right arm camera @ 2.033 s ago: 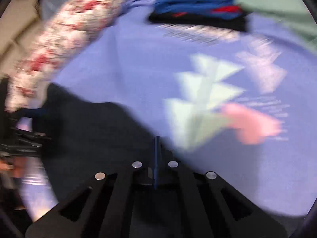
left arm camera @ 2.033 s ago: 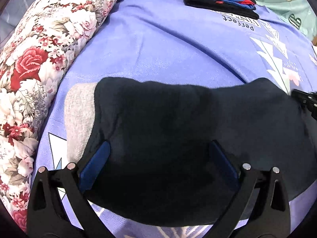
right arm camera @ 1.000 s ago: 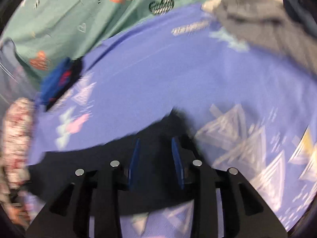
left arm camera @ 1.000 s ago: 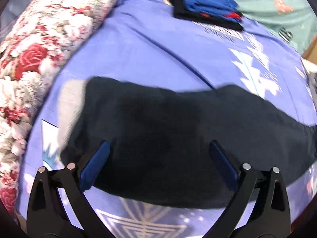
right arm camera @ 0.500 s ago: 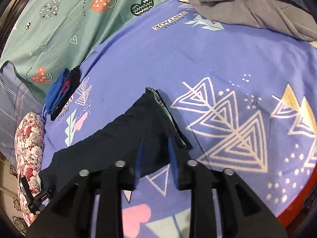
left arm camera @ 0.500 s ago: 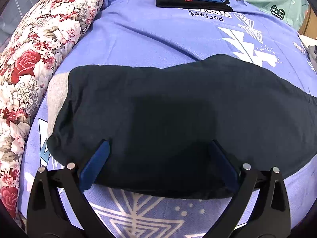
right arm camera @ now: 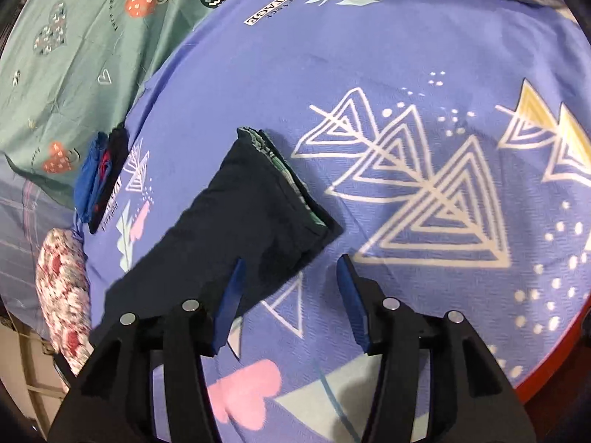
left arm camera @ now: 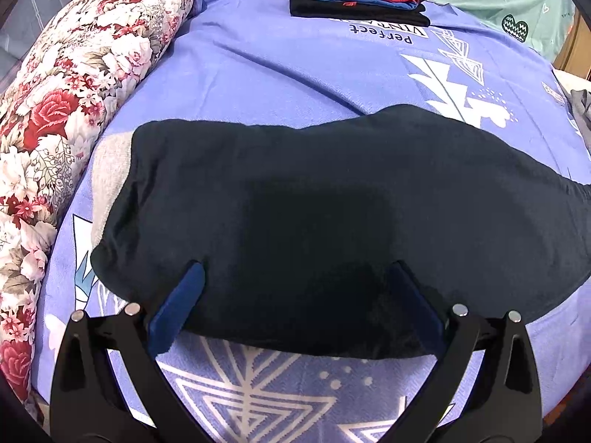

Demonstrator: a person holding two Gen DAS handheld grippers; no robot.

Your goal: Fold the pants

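Released since earlier: right gripper (right arm camera: 290, 288) and left gripper (left arm camera: 295, 295) both spread, empty.
Pants (left arm camera: 332, 214): soft, limp, light; grasp near right waistband (right arm camera: 291, 181).

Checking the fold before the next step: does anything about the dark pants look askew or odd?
Mostly tidy. The dark pants lie flat on the purple blanket, but at one end a grey layer sticks out past the dark edge, and at the other end green-patterned fabric peeks from the fold.

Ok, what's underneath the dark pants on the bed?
The dark pants lie on the purple printed bedspread; a grey cloth pokes out at their left end. How far it runs beneath is hidden.
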